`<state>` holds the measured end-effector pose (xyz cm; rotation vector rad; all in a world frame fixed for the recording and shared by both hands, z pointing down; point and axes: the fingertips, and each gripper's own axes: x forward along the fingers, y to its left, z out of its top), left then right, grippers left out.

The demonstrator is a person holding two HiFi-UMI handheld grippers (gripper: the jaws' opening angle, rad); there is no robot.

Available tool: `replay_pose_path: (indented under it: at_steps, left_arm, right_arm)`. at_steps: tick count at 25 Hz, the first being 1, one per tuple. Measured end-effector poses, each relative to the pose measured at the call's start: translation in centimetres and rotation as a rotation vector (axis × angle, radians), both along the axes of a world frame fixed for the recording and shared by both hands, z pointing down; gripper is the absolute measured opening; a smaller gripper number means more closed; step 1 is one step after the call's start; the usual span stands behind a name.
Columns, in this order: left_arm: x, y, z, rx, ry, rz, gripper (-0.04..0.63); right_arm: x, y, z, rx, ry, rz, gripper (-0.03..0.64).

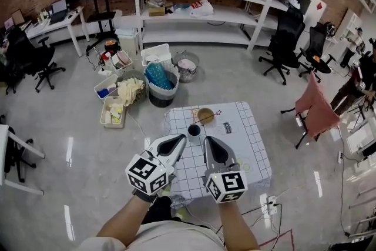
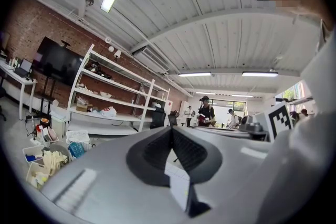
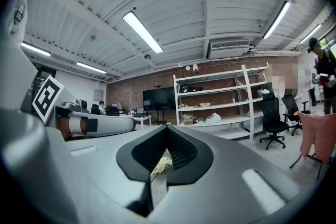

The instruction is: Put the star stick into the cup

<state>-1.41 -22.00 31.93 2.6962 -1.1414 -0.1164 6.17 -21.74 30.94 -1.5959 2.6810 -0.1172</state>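
Hovering over the near table [image 1: 254,144] edge, left tool [image 1: 180,140] and right tool [image 1: 207,141] are pinched closed, empty.

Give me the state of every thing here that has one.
Left gripper: shut, empty.
Right gripper: shut, empty.
Dark round cup: upright, no stick in it.
Thin star-tipped stick: lying at the bowl, outside the cup.
Tan round bowl: upright.

Star stick [image 1: 217,112] tiny, indistinct; table's [image 1: 254,147] near part behind left gripper [image 1: 183,137] and right gripper [image 1: 207,140].
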Motion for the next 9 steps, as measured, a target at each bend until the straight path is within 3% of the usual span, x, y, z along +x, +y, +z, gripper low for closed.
replay_pose_path:
  at_steps: [9]
  left_arm:
    - [-0.29, -0.03, -0.11, 0.001, 0.001, -0.001, 0.006]
  right_arm:
    - [-0.28, -0.02, -0.15, -0.001, 0.004, 0.002, 0.012]
